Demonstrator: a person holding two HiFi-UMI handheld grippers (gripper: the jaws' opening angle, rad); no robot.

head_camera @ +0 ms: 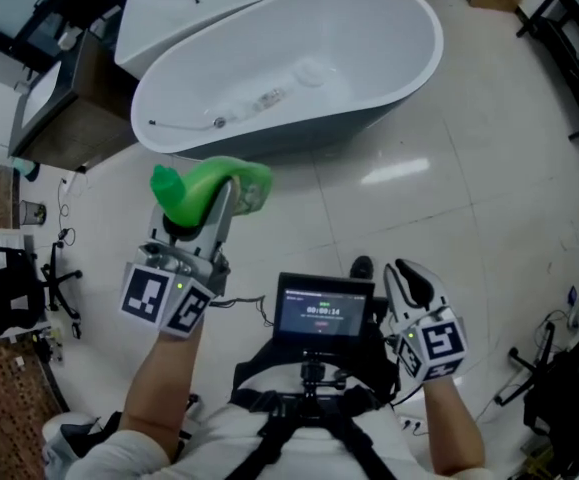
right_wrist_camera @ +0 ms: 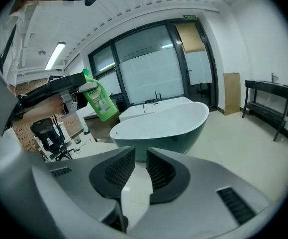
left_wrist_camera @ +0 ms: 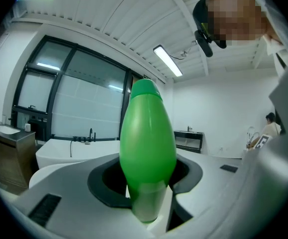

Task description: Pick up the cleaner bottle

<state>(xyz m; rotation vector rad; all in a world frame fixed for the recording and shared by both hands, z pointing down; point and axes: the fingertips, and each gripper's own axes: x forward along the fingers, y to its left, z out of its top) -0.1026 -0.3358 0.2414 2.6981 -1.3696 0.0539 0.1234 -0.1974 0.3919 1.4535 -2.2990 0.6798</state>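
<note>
Green cleaner bottle (head_camera: 201, 180) pinched by left gripper (head_camera: 212, 204) fingers near bathtub (head_camera: 369, 120) edge; right gripper (head_camera: 410, 280) fingers apart.

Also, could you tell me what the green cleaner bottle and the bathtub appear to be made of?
Cleaner bottle: likely plastic, glossy bright green with soft highlights on its smooth body. Bathtub: acrylic or ceramic, cannot tell which; glossy white inside, darker grey outside.

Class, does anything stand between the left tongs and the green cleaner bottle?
Nothing visible does: the left tongs are closed directly on the green cleaner bottle, holding it aloft.
</note>
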